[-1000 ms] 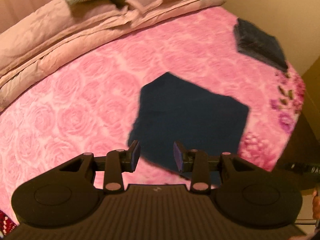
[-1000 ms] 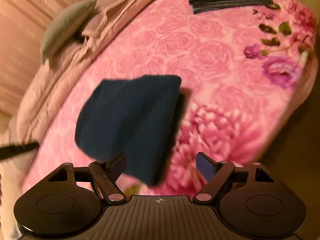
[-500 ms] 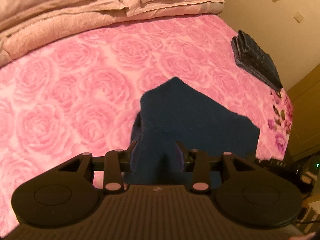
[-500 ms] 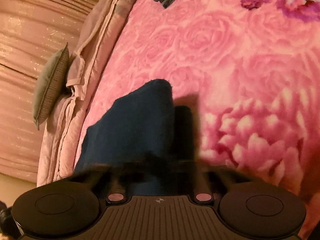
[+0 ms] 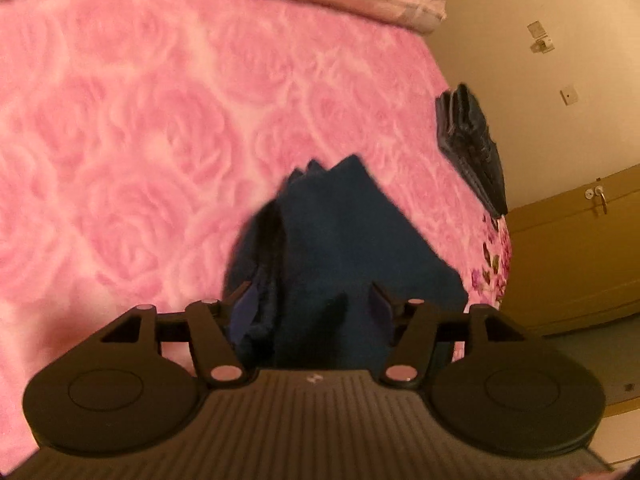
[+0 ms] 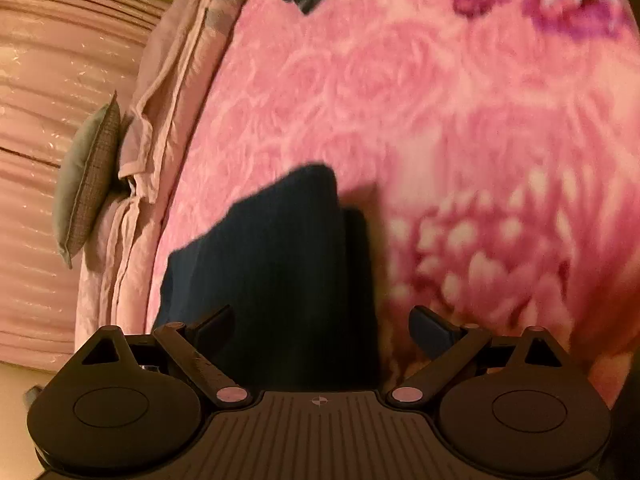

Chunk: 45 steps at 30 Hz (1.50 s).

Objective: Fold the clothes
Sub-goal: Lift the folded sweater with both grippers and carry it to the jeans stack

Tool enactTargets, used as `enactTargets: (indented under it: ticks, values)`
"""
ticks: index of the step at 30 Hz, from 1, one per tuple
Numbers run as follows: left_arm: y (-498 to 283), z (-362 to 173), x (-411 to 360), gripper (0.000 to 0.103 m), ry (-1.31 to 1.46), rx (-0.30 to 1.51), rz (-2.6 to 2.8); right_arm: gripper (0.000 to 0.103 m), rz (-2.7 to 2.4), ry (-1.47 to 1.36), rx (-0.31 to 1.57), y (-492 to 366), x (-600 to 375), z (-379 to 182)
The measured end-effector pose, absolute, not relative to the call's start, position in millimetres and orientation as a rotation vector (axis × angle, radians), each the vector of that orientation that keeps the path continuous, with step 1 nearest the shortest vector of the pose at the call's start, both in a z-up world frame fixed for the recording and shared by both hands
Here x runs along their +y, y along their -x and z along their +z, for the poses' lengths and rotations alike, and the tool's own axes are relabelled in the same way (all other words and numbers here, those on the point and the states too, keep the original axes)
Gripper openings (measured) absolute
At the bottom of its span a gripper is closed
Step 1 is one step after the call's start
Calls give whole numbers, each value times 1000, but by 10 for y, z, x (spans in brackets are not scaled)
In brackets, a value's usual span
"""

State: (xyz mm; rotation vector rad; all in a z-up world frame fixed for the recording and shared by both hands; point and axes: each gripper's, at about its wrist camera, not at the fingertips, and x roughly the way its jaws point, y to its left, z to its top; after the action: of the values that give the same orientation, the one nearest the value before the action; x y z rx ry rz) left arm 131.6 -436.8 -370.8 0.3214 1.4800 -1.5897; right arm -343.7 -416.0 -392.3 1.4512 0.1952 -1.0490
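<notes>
Grey cushion (upright), wooden cabinet.

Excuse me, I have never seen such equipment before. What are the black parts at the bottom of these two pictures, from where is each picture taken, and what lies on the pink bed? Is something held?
No robot is here. A person holds a hand tool with two fingers in each hand, and each tool carries a wide-angle camera looking forward along those fingers. The black parts are these tools: the left gripper in one picture, the right gripper in the other.

Both look down at a bed with a pink rose blanket. On it lies a dark blue garment, folded over. At the far edge sits a stack of folded dark clothes; a grey cushion leans beside the bedding.

Both grippers' jaws are opening. The cloth lies between them, but the pads do not appear to press it.
</notes>
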Motion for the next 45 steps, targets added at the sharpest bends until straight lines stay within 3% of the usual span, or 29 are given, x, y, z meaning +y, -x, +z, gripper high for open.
enactTargets:
  ticks: [2, 8, 13, 23, 25, 27, 30, 36, 45]
  values:
    - [-1339, -3889, -4454, 58, -321, 1519, -1594, 96, -1032, -1466, 211, 3384, -4168, -3972]
    - [-1426, -4388, -4670, 82, -291, 1648, -1633, 96, -1015, -1444, 279, 3188, -4272, -4124]
    - [-1460, -4574, -4764, 82, -215, 1709, -1670, 96, -986, -1443, 256, 3210, -4346, -4179]
    - [-1345, -4715, -4967, 51, -172, 1747, -1722, 92, -861, -1436, 193, 3132, -4584, -4335]
    - [-1341, -4717, -4955, 47, -164, 1748, -1721, 70, -833, -1457, 158, 3131, -4597, -4384]
    - [-1318, -4708, -4956, 43, -163, 1744, -1721, 67, -813, -1488, 112, 3143, -4605, -4449]
    - [-1286, -4658, -4956, 32, -165, 1717, -1733, 31, -781, -1548, 39, 3191, -4614, -4546]
    - [-1228, -4396, -4895, 23, -150, 1646, -1745, 25, -768, -1547, 17, 3304, -4639, -4371]
    - [-531, -3942, -5140, 22, -32, 1601, -1787, 25, -760, -1476, 14, 3975, -5183, -3842]
